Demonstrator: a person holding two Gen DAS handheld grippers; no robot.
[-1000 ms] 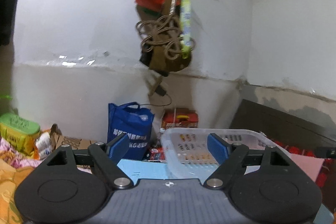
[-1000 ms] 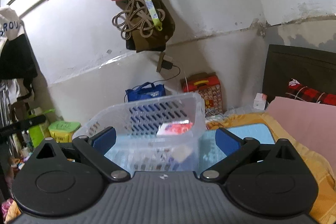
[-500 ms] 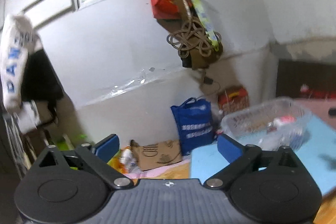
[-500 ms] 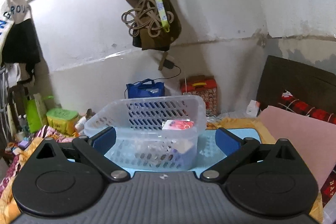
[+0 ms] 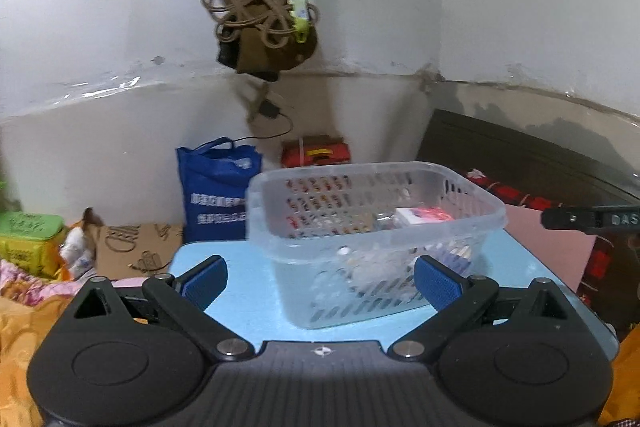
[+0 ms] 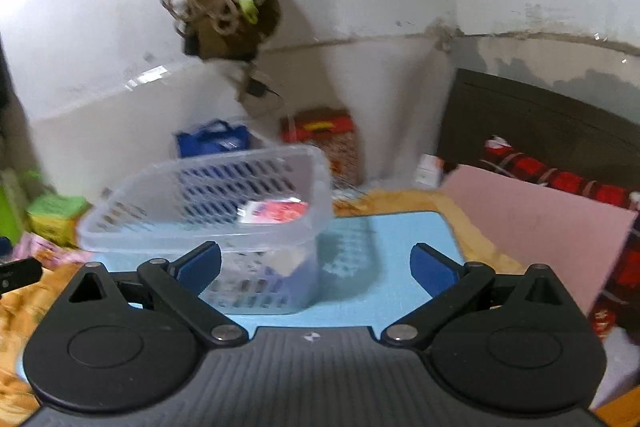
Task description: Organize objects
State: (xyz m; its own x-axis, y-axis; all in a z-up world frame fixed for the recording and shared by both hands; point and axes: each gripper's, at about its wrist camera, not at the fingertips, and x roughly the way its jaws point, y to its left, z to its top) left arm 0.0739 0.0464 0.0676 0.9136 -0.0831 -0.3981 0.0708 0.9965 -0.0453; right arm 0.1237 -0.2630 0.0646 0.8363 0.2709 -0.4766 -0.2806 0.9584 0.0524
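Note:
A clear slotted plastic basket (image 5: 472, 203) stands on a light blue table (image 5: 248, 291); it also shows in the right wrist view (image 6: 120, 223). Inside it lie small items, among them a pink and white packet (image 5: 426, 215), also visible in the right wrist view (image 6: 276, 211). My left gripper (image 5: 320, 281) is open and empty, held in front of the basket's near side. My right gripper (image 6: 316, 265) is open and empty, its left finger in front of the basket's near wall. The right gripper's tip (image 5: 588, 218) shows at the right edge of the left wrist view.
A blue shopping bag (image 5: 216, 187), a red box (image 5: 316, 155) and a cardboard sheet (image 5: 136, 247) stand by the wall. A green box (image 5: 28, 239) is at left. A pink board (image 6: 532, 223) and dark headboard (image 6: 540, 119) are at right. Rope and bags (image 5: 256, 7) hang above.
The left gripper has swung back to the right and now faces the basket again. The right gripper has shifted right and closer to the table. Both stay open.

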